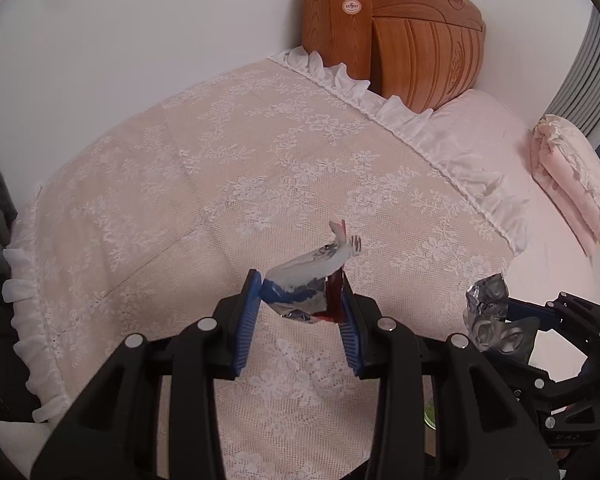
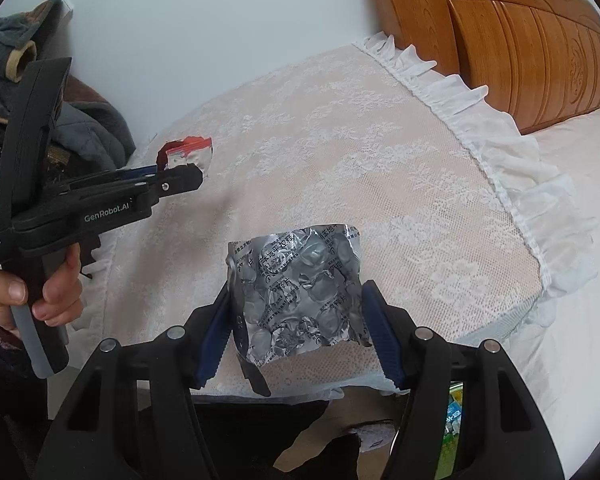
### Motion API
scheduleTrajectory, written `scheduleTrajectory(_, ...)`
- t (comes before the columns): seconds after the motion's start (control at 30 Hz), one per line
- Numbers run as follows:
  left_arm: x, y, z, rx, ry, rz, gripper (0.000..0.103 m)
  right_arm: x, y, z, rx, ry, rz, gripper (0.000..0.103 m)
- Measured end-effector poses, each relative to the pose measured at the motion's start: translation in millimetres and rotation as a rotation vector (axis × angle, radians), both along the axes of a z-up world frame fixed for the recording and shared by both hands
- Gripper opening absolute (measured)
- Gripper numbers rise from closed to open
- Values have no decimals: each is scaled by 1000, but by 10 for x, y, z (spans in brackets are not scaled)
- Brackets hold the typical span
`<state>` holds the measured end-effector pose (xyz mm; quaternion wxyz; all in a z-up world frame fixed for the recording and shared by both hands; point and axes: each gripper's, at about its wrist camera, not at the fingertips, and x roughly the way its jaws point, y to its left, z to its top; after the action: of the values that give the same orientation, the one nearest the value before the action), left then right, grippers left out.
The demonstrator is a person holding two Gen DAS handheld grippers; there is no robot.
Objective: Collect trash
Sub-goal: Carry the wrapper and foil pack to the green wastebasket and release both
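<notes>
A lace cover (image 1: 219, 184) lies on the bed (image 1: 500, 152), the headboard (image 1: 420, 40) behind it, a folded quilt (image 1: 572, 176) at its right, clothes (image 2: 39, 92) piled left.

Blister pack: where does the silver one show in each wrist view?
Left wrist view: the blister pack sits at the right edge, held by the right hand-held gripper.
Right wrist view: lower centre, clamped between the blue pads.
Shared landmark: the wooden headboard, top right in both.
</notes>
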<state>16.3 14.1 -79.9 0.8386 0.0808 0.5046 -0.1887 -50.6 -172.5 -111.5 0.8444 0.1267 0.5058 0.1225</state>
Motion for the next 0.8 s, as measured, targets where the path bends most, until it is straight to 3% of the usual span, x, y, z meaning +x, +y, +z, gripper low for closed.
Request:
scheduleTrajectory(0.37,-348,-510,34,-3,-11,-149,37,-543,-296,87,-30,-27,-135,63)
scheduleTrajectory(0.63,-947,-1360,-95,-27,20,-406,37,-1516,-1007,-167,-78,89,-430,63)
scheduleTrajectory(0.8,-1354,-1796,-178,-13,45,-536,37,-1995,-1294,-358,-123,161,-545,63)
